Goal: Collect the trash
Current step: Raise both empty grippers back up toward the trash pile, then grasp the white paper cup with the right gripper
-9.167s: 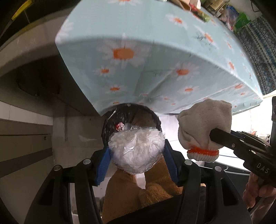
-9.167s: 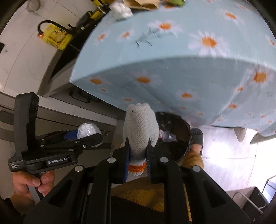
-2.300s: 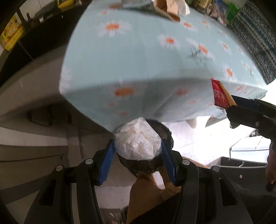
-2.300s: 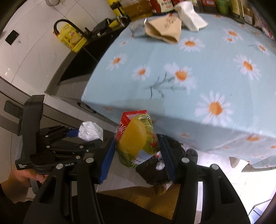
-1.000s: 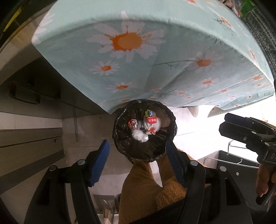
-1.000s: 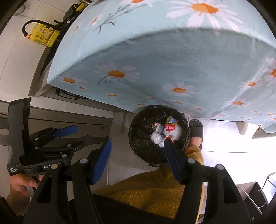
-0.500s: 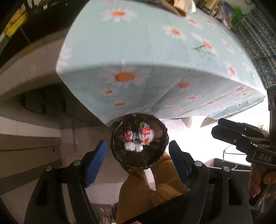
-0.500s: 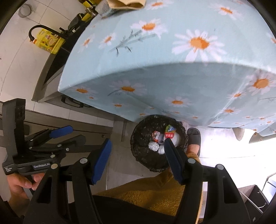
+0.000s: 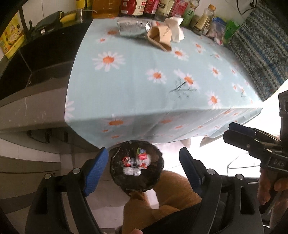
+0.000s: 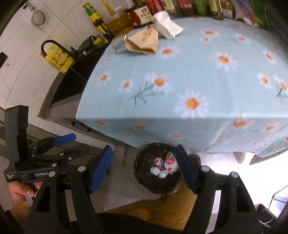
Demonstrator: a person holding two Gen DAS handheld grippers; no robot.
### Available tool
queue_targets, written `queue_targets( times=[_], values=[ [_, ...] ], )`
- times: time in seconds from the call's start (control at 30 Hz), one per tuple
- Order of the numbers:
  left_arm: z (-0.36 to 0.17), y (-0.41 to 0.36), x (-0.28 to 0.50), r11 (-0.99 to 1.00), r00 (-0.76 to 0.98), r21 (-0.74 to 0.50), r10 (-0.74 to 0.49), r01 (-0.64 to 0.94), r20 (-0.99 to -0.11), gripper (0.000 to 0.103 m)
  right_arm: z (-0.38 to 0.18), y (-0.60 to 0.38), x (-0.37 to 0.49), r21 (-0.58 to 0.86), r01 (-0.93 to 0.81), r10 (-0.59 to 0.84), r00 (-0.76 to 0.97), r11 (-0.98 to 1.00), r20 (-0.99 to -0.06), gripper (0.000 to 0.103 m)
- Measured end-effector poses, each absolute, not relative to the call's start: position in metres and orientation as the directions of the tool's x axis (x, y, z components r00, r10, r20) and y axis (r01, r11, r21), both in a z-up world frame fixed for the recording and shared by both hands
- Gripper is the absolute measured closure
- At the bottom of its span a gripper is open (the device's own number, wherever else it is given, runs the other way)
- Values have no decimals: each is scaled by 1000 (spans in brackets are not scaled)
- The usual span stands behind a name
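Observation:
A black-lined trash bin (image 9: 154, 172) (image 10: 145, 171) stands on the floor below the table's near edge, holding red and white wrappers (image 9: 141, 158) (image 10: 166, 162). My left gripper (image 9: 144, 165) hangs high above the bin, its jaws opening with nothing between them. My right gripper (image 10: 144, 163) is likewise above the bin, jaws opening and empty. On the far side of the daisy tablecloth (image 9: 144, 81) (image 10: 189, 75) lie a foil tray (image 9: 133, 28) (image 10: 117, 44), a brown paper bag (image 9: 161, 38) (image 10: 144, 42) and a white paper wad (image 9: 175, 29) (image 10: 166, 24).
Bottles and jars (image 9: 144, 8) (image 10: 180, 7) line the table's back edge. A dark sink counter (image 9: 36, 59) (image 10: 72, 81) lies left of the table, with a yellow package (image 10: 57, 58). A person's mustard trouser legs (image 9: 162, 201) (image 10: 153, 207) stand beside the bin.
Both grippers have risen, so the tabletop with its trash came into view and the bin looks smaller. Both pairs of jaws stand wider than a second ago.

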State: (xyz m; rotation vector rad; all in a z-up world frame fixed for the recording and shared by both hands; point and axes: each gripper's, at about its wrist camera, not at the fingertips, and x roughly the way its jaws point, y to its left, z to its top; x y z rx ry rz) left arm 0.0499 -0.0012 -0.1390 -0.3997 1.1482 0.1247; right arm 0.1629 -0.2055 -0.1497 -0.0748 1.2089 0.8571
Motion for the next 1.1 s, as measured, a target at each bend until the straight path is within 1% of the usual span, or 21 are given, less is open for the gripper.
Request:
queue_targets(
  times=[0.1,0.13,0.17,0.3,0.37,0.57,0.7,0.73,0.77,0.93,1.1],
  values=[
    [-125,-1,54,919,441,-255,-103,-301,-892,22,-132,-205,183,329,-648,542,155,687,-826,21],
    [-119,-1,57,921,453,-246,-88,-303,-887,15,-128,-204,191,319,-658,545,165,681,-822,21],
    [-113,-1,60,921,465,-241,-77,-306,-882,11,-122,-203,202,309,-669,550,178,676,-816,21],
    [-97,4,77,917,495,-224,-34,-330,-868,10,-104,-195,245,284,-699,570,213,657,-793,21],
    [-89,7,89,912,500,-208,-5,-353,-866,10,-97,-187,267,279,-708,578,220,649,-785,17],
    [-74,13,123,895,508,-182,56,-407,-860,10,-83,-160,324,252,-762,606,222,596,-764,17],
    [-70,18,144,872,499,-167,98,-460,-861,10,-86,-138,359,260,-790,622,187,555,-760,17],
    [-69,18,148,867,494,-161,109,-472,-862,7,-88,-133,364,264,-793,626,180,548,-759,17],
    [-69,19,152,862,491,-155,120,-483,-863,7,-90,-125,372,274,-801,633,162,532,-757,17],
    [-66,25,172,826,463,-134,165,-547,-871,7,-106,-88,399,284,-838,634,93,467,-768,17],
    [-65,33,184,785,432,-116,205,-609,-878,7,-116,-64,412,244,-875,625,82,418,-776,17]
  ],
)
